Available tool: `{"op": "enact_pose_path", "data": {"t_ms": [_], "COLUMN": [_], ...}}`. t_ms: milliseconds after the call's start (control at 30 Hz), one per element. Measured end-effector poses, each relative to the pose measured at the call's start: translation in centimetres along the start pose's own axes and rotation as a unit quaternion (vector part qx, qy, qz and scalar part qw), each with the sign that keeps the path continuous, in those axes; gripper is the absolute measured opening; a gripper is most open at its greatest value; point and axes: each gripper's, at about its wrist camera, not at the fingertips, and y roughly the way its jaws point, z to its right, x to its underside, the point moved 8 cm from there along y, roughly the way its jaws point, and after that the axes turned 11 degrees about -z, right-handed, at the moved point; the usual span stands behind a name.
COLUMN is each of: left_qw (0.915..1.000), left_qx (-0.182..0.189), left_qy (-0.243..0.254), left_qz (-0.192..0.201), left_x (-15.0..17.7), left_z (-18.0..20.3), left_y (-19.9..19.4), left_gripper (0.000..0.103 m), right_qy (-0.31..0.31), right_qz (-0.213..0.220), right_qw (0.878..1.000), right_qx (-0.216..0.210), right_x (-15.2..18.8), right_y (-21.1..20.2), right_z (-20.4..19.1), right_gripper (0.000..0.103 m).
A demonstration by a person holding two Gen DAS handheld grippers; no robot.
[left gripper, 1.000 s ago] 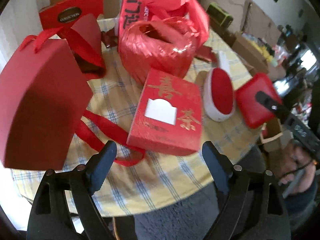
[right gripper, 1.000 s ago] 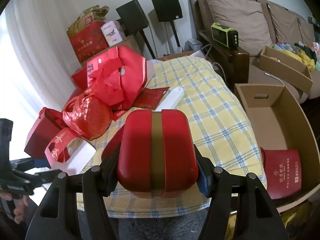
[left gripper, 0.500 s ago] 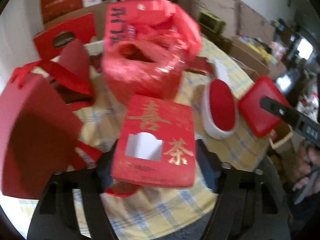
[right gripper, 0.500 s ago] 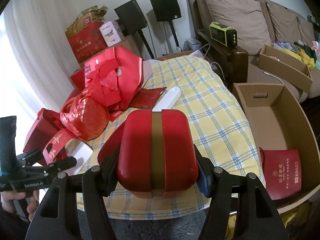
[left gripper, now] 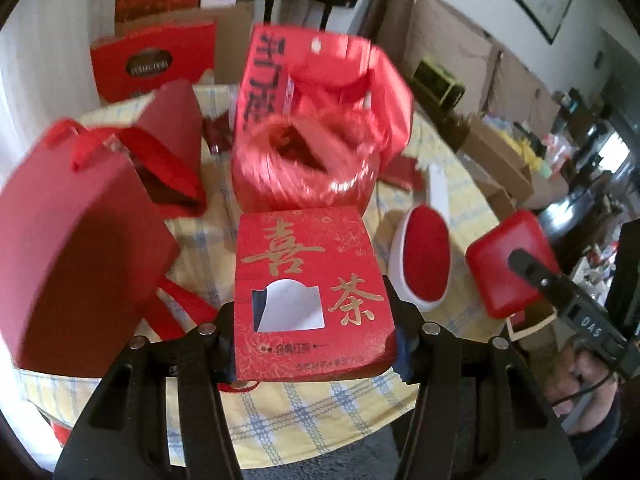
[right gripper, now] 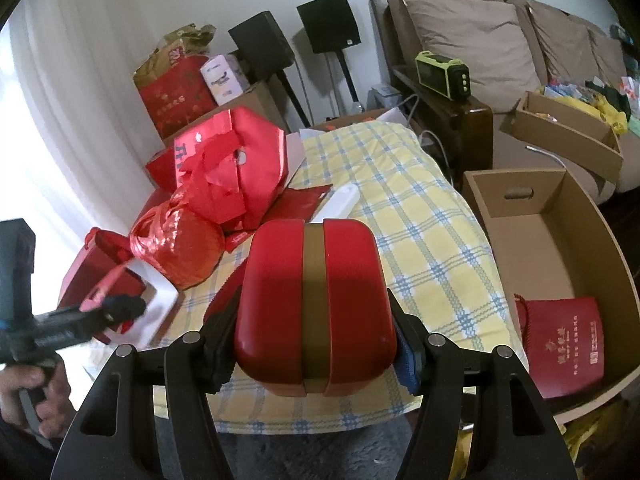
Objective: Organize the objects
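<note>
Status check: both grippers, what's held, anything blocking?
Left gripper closing on red tea box. Right gripper clamped on red case with gold band. Cardboard box open beside table, path looks clear.

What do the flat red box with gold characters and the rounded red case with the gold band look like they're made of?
Flat red box: looks like printed cardboard, fairly matte, with gold foil characters and a cut-out window; crisp folded edges suggest it.
Rounded red case: seems hard plastic or lacquered tin, smooth and semi-gloss, with soft highlights on rounded corners; the gold band looks matte. The exact material is unclear.
</note>
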Motion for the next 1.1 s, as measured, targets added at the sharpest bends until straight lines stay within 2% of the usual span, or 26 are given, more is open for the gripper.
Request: {"op": "enact_pose_path", "data": {"t_ms": [133,200,267,333,400,633,833,967,1100], "left_qw": [0.9983,0.9971,0.9959,0.9914,0.9881,0.982,0.98,0.9776,0.9737], "left_qx": [0.022,0.014,-0.016,-0.081,-0.105,-0.109,-0.079,-0.074,-0.074], "left_qy": [0.027,0.027,0.025,0.032,0.042,0.06,0.069,0.057,0.028], "left_qz": [0.048,0.069,0.085,0.098,0.105,0.142,0.169,0.189,0.214], "left_x": [-0.8,-1.3,-1.9,-2.1,-2.2,-2.0,-1.3,-1.2,-1.4], "left_z": [1.6,2.1,2.3,2.4,2.9,5.6,7.3,7.2,5.5], "left_y": [-2.0,-3.1,-4.1,-5.1,-6.0,-8.7,-11.3,-13.3,-15.5], "left_gripper": [0.052,0.052,0.052,0.052,0.052,0.052,0.053,0.053,0.052], "right_qy": [-0.009,-0.01,-0.016,-0.026,-0.034,-0.046,-0.052,-0.06,-0.075], "right_qz": [0.007,0.007,0.011,0.019,0.032,0.062,0.072,0.073,0.076], "right_qw": [1.0,1.0,1.0,0.999,0.999,0.997,0.996,0.995,0.994], "right_qx": [0.002,-0.001,-0.004,-0.004,-0.003,-0.004,-0.012,-0.019,-0.03], "right_x": [0.1,0.2,0.2,0.1,-0.2,-0.6,0.4,1.1,1.8], "right_y": [-0.3,-0.4,-0.8,-1.5,-2.5,-5.6,-7.5,-8.2,-8.9], "right_z": [0.1,0.2,0.2,-0.1,-0.4,-0.8,-1.3,-2.0,-3.1], "right_gripper": [0.064,0.064,0.064,0.064,0.064,0.064,0.064,0.064,0.064]}}
